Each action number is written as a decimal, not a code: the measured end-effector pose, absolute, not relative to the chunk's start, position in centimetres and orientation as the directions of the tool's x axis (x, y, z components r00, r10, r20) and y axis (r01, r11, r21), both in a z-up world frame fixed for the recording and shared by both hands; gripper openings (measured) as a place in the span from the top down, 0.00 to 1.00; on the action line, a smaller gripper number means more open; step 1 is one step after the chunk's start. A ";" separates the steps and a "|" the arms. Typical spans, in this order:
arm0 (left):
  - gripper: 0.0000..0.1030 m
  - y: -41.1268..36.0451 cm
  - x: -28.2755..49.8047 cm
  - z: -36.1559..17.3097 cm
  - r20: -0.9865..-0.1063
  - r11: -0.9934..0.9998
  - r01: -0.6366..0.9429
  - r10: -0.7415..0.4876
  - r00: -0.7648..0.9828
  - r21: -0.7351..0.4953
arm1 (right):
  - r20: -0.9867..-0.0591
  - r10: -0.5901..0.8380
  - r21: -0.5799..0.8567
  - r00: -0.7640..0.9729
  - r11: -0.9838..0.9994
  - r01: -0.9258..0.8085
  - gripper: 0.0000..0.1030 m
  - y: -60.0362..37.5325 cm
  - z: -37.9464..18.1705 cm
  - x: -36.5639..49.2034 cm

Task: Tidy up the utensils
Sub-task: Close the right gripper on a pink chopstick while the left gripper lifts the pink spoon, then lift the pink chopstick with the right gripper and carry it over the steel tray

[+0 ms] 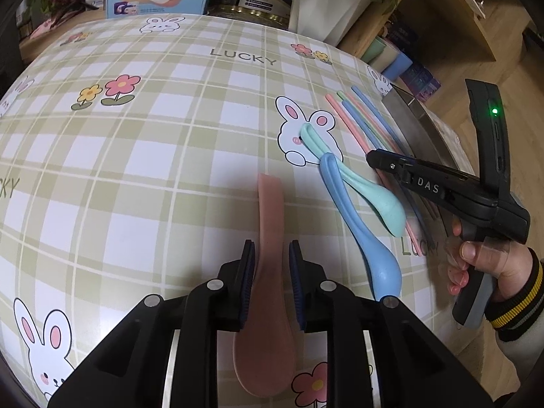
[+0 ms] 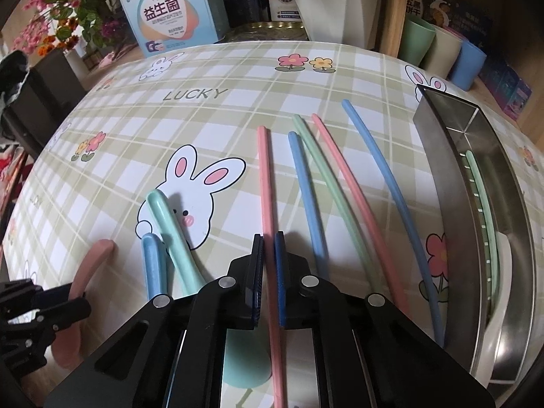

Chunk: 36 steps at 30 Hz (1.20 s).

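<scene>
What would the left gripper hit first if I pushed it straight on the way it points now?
The pink spoon. Its handle already lies between the left gripper fingers, so going on would likely press down onto it and the tablecloth underneath. The pads seem not to be pressing on the handle yet, though depth is hard to judge.

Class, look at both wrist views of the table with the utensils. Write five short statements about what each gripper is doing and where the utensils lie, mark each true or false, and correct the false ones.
1. The right gripper is shut on a pink chopstick. True.
2. The left gripper straddles the blue spoon. False: the pink spoon lies between its jaws.
3. The mint spoon lies beside the blue spoon. True.
4. The metal tray is empty. False: a green chopstick lies in it.
5. All the chopsticks on the table are pink. False: blue and green ones lie there too.
</scene>
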<state>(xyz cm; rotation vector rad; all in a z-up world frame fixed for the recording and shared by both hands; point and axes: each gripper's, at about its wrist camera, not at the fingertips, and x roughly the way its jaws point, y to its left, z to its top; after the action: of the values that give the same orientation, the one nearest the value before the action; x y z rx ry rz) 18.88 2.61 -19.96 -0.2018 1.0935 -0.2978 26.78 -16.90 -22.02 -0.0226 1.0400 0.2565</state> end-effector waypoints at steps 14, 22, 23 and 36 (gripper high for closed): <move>0.87 2.9 18.9 -20.1 -0.838 0.947 0.113 -0.320 0.443 -0.302 | -0.814 0.252 0.203 0.523 0.968 -0.150 0.95 -18.8 -21.3 24.0; 0.87 3.5 18.3 -18.5 -0.806 0.941 0.087 -0.325 0.495 -0.327 | -0.759 0.325 0.282 0.564 0.945 -0.165 0.95 -19.5 -19.4 21.8; 0.87 3.4 18.3 -18.3 -0.802 0.940 0.086 -0.326 0.500 -0.329 | -0.754 0.331 0.290 0.567 0.943 -0.165 0.95 -19.7 -19.2 21.8; 0.87 3.0 18.3 -17.5 -0.782 0.926 0.082 -0.356 0.513 -0.368 | -0.685 0.245 0.259 0.687 0.962 -0.085 0.95 -26.6 -14.7 23.0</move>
<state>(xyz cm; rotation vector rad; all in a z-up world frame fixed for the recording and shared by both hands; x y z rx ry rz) 18.27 3.01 -17.52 -0.3014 1.0019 -0.2679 23.00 -26.57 -14.70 0.2142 0.7942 0.1860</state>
